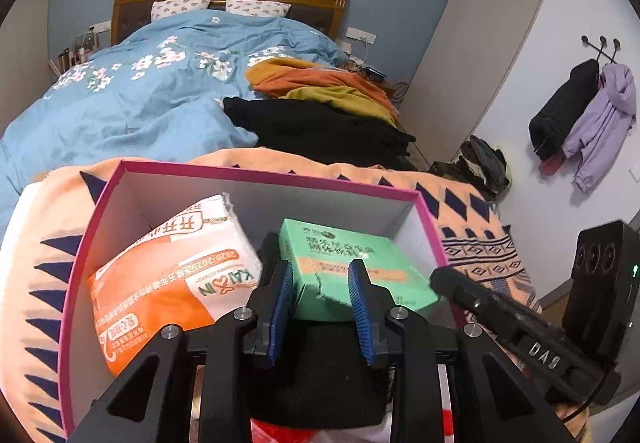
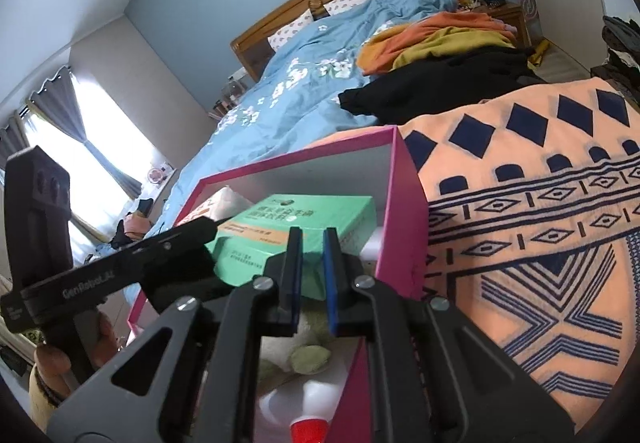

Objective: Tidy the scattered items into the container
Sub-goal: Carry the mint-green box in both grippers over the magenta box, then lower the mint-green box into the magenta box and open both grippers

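Observation:
A pink-rimmed box (image 1: 256, 179) with grey inside walls sits on a patterned orange blanket. Inside it lie an orange and white tissue pack (image 1: 168, 275), a green carton (image 1: 360, 267) and a black item (image 1: 320, 375). My left gripper (image 1: 322, 297) hovers over the box's near side, open and empty, fingers either side of the carton's near corner. In the right wrist view the box (image 2: 400, 211) holds the green carton (image 2: 296, 219), a pale green soft item (image 2: 310, 359) and a white bottle with a red cap (image 2: 308, 425). My right gripper (image 2: 313, 267) hangs over the box, jaws open a narrow gap, empty.
The orange blanket (image 2: 540, 227) covers the bed end around the box. Behind it lie a blue floral duvet (image 1: 132, 99), black clothes (image 1: 320, 123) and orange and mustard clothes (image 1: 320, 83). Coats (image 1: 592, 115) hang on the right wall. The left gripper's body (image 2: 100, 275) shows at the left.

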{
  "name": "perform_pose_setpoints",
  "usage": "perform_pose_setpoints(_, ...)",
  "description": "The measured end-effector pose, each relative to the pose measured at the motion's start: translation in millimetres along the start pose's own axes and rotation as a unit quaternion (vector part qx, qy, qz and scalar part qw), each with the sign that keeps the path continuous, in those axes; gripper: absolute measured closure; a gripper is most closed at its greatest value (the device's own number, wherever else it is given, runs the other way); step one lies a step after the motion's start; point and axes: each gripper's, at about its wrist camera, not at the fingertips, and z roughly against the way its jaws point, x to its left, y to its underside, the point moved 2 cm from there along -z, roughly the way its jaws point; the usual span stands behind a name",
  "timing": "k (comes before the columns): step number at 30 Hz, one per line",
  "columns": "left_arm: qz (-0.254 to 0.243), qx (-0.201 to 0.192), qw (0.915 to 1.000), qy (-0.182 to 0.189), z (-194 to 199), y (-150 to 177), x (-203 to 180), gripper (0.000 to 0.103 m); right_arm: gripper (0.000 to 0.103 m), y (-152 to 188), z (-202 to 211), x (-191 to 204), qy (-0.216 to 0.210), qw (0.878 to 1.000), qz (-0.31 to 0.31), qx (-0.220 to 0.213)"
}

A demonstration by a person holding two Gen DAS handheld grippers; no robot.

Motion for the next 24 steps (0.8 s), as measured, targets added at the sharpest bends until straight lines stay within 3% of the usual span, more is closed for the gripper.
perform_pose_setpoints(14,-0.050,-0.023,0.9985,0.009,15.6,11.0,-11.5,0.074,0.085,13.1,14.5,26.2,0.056,0.994,0.089,-0.022)
perform_pose_setpoints(18,-0.053,-0.028,0.9981,0.018,19.5,15.4,-14.5,0.072,0.085,22.8,9.9,32.6,0.056,0.992,0.109,-0.010)
perform_pose_setpoints(20,-0.055,-0.036,0.9977,0.017,23.2,19.2,-15.8,0.059,0.083,27.1,7.1,32.3,0.058,0.992,0.110,-0.003)
perform_pose_setpoints(22,-0.058,-0.049,0.9970,0.014,28.7,24.0,-17.0,0.036,0.082,31.2,6.6,31.5,0.058,0.992,0.108,-0.001)
perform_pose_setpoints(24,-0.054,-0.060,0.9966,0.017,33.7,27.7,-17.4,0.028,0.078,35.8,7.6,32.1,0.058,0.992,0.110,0.001)
